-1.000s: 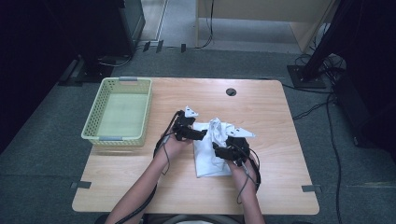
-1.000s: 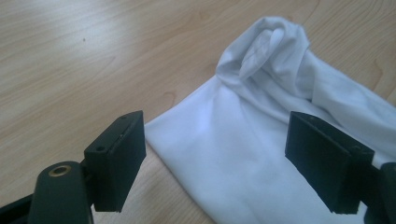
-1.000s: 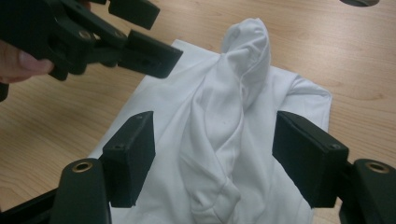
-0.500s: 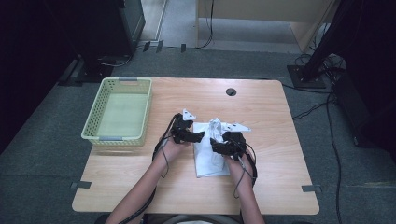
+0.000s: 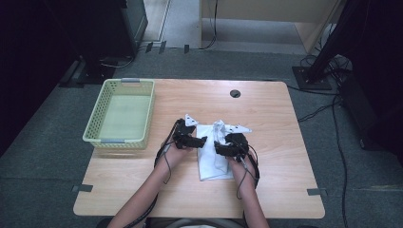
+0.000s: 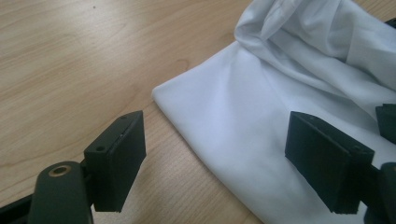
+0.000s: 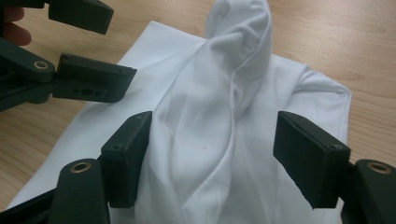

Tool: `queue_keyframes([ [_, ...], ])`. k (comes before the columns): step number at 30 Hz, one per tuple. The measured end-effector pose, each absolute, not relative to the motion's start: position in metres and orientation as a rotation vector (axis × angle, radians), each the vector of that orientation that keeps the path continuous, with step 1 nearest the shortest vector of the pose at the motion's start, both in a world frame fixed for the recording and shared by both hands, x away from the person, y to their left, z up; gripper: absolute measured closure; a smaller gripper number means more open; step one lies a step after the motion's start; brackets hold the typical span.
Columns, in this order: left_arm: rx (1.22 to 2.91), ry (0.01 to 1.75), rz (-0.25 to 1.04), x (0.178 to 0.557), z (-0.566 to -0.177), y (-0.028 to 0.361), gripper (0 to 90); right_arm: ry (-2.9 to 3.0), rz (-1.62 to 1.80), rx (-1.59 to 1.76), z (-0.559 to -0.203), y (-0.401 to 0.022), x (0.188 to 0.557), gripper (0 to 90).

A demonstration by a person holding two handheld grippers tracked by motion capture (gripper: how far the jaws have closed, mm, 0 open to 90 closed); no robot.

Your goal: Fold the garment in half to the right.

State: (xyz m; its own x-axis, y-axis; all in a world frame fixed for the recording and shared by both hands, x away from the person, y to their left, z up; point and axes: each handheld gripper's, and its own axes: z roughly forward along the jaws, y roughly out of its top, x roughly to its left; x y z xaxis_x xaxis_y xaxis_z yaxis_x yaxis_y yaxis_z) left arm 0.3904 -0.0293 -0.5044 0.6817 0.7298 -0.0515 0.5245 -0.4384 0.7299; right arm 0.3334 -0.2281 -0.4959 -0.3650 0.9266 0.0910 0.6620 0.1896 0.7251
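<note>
Apparently left gripper (image 6: 215, 158) straddles white cloth (image 6: 261, 121) edge.

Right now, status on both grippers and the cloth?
Left gripper open at cloth corner. Right gripper open, straddling raised fold. Cloth partly folded on table. Nothing in the way.

— Do we find any writing, label or number to read here?

— No, we find none: the white cloth (image 7: 219, 135) is plain, the wooden table (image 5: 266, 104) bears no mark, and the green basket (image 5: 95, 124) at the left shows no legible label.
</note>
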Motion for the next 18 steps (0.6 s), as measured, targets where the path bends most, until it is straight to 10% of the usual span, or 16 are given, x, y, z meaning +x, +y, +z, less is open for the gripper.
queue_keyframes([
  [18,2.180,0.948,0.366,0.388,-0.516,-0.030,20.6,2.091,0.967,1.501,-0.502,-0.244,0.328,29.5],
])
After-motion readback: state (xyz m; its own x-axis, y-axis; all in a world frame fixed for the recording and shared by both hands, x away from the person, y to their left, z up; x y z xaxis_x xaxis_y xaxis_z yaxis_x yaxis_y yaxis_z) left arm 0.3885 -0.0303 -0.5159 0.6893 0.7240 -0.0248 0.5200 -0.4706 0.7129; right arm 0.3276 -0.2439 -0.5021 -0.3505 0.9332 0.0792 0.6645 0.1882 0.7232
